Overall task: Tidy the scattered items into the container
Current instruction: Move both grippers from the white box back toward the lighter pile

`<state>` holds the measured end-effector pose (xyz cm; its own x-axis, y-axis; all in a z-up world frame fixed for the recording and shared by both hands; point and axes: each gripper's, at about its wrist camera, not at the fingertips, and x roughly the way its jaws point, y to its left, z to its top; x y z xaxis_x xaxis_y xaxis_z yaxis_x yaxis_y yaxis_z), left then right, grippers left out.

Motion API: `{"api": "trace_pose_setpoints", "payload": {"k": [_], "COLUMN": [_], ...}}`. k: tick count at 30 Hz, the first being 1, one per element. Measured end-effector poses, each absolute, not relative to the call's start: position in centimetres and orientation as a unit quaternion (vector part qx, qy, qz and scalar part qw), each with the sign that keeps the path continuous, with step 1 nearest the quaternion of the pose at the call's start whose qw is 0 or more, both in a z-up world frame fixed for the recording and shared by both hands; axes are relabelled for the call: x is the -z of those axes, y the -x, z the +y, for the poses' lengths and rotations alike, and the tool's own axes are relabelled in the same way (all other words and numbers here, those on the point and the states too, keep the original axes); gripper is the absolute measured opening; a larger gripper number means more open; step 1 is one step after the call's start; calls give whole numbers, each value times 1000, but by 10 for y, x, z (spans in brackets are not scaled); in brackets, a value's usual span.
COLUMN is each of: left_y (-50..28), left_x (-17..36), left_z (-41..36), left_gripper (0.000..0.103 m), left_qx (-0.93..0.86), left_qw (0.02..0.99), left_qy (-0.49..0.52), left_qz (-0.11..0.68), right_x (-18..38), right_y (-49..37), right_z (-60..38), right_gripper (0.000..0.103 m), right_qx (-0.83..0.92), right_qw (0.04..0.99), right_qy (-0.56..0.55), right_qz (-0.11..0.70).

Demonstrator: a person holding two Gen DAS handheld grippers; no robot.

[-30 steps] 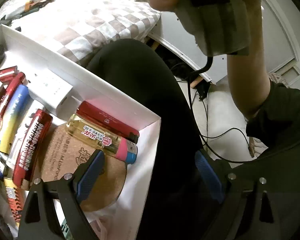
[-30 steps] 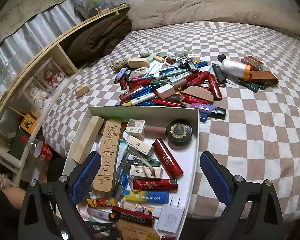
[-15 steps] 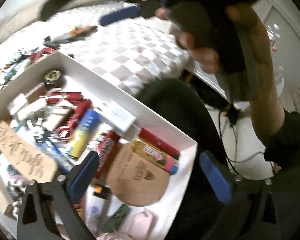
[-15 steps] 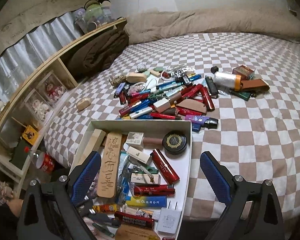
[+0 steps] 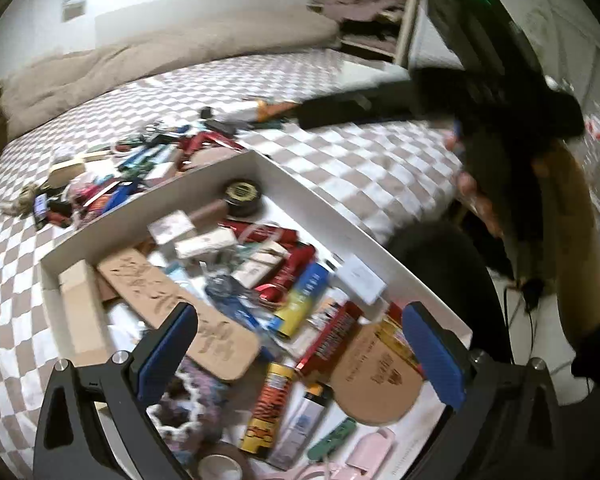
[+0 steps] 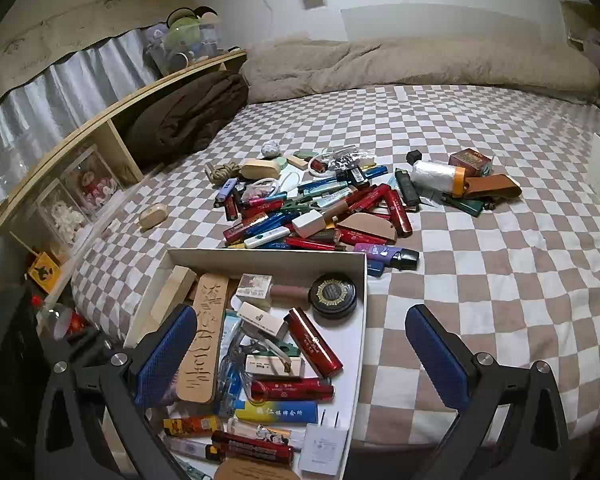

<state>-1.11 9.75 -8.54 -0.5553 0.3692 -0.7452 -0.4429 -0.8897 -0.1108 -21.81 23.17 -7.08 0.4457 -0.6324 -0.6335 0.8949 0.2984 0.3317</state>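
Right gripper, jaws opening, seemingly empty, over box rim.

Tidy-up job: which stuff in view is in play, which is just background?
In play: white box, part filled; pile of lighters and small items on the bed; roll of plastic wrap; both grippers, empty.

Background: beige duvet; brown blanket; shelf with display cases.

You're in a home bedroom — the bed with its brown-and-white checkered sheet fills the view, a beige duvet bunched along its far edge. Left of the bed runs a wooden shelf — plush toys on top, curtain behind.
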Motion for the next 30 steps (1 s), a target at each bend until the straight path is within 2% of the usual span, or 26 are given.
{"api": "trace_pose_setpoints", "payload": {"k": [6, 20, 30], "left_y": [16, 32, 38], "left_x": [79, 78, 86], "left_z": [78, 30, 12], "left_gripper": [103, 103, 103], "left_qx": [-900, -924, -924], "left_qw": [185, 87, 66], "left_qy": [394, 372, 376], "left_qz": [23, -16, -34], "right_x": [69, 89, 97], "right_y": [216, 215, 207], "right_z": [240, 244, 242], "right_gripper": [103, 103, 103], "right_qx": [526, 541, 536], "right_qw": [774, 766, 770], "right_qy": [-290, -281, -276], "right_qz": [200, 203, 211]}}
